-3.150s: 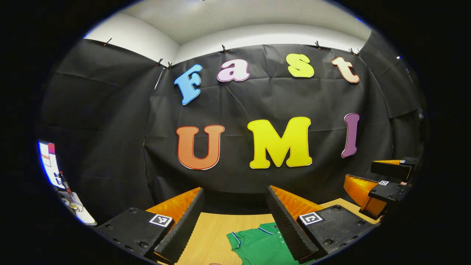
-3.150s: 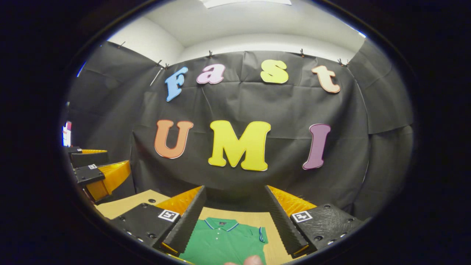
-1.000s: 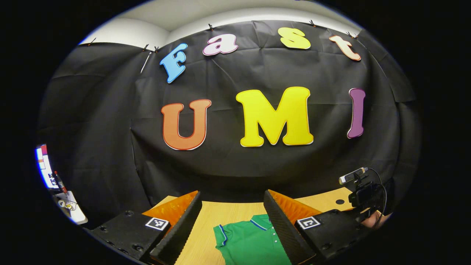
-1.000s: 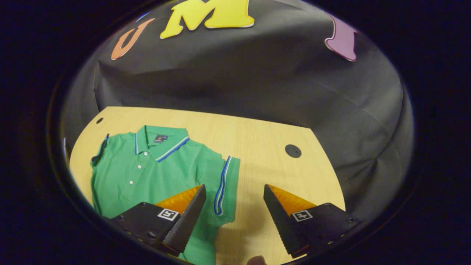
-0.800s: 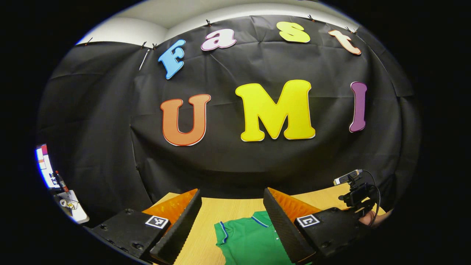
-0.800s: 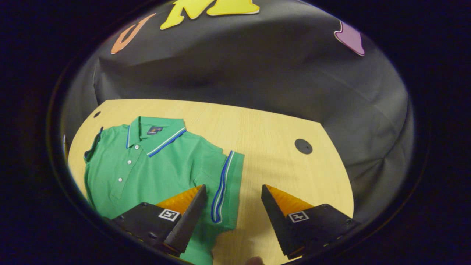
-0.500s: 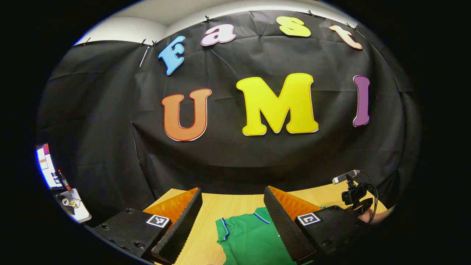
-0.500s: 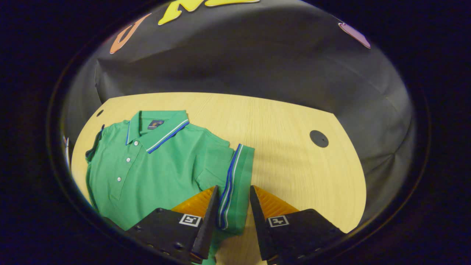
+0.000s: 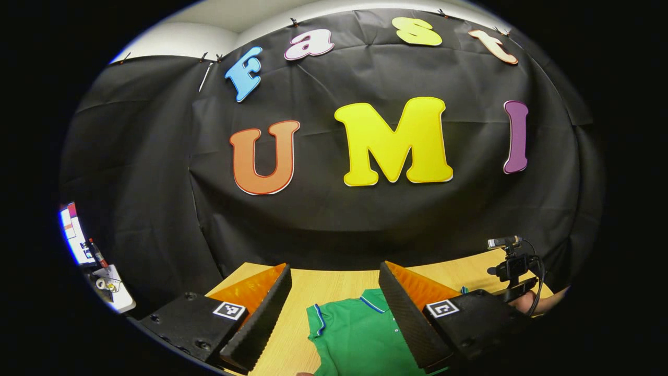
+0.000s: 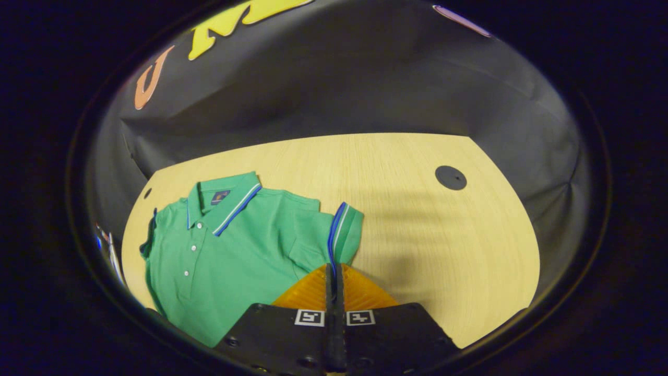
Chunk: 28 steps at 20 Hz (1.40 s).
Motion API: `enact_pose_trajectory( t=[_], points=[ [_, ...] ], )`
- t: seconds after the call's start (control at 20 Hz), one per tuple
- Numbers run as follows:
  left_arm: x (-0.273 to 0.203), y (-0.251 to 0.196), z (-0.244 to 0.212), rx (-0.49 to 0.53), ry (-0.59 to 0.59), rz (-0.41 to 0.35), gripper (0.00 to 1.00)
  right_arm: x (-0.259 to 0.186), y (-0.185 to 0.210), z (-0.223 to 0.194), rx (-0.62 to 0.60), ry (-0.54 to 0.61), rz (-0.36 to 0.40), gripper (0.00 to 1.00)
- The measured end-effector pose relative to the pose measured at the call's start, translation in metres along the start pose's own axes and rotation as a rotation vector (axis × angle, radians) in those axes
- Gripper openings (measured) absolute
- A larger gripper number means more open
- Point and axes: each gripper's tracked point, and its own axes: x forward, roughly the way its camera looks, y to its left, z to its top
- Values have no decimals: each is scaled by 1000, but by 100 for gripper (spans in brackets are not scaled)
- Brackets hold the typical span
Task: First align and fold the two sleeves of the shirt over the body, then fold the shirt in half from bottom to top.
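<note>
1. My right gripper (image 10: 332,271) is clamped tight on the striped cuff of the sleeve (image 10: 342,230) — both fingers press the cloth, low in the middle of the right gripper view.
2. My left gripper (image 9: 334,303) is wide apart and holds nothing. It hangs above the table (image 9: 323,287), at the bottom of the left gripper view.
3. The shirt (image 10: 235,250) lies flat on the table at the lower left of the right gripper view. In the left gripper view I see its collar end between my fingers, at the bottom middle.
4. I think the shirt is light, soft and floppy. It will sag and wrinkle if I lift it high, so I would keep the sleeve low and slide it over.
5. The cuff is a good place to pinch — it is thicker, with a firm striped edge. The other sleeve's (image 10: 151,230) cuff, at the left edge of the right gripper view, looks like the spot for my left gripper.
6. The collar (image 10: 222,198) points to the upper left of the right gripper view. The long line of the shirt runs from there down toward the bottom of that view. The bottom hem is out of sight.
</note>
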Motion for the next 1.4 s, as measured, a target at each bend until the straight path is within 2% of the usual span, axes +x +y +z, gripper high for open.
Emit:
enact_pose_trajectory(
  t=[0.55, 0.7, 0.9, 1.1, 1.2, 1.4],
  points=[
    [-11, 18, -6, -38, 12, 19, 100, -42, 13, 18, 77, -59, 54, 1],
    [-13, 23, -7, -49, 11, 18, 100, -55, 23, 30, 29, -88, 44, 0],
    [-17, 32, -5, -57, 2, 23, 100, -62, 63, 49, -28, -128, 51, 0],
    [-23, 43, -7, -66, 2, 40, 100, -48, 53, 38, -79, -105, -34, 1],
    [-24, 46, -11, -75, 10, 47, 100, -35, 38, 23, -81, -65, -74, 35],
    [-22, 50, -17, -77, 24, 45, 100, -16, 21, 5, -69, -9, -107, 34]
  ],
)
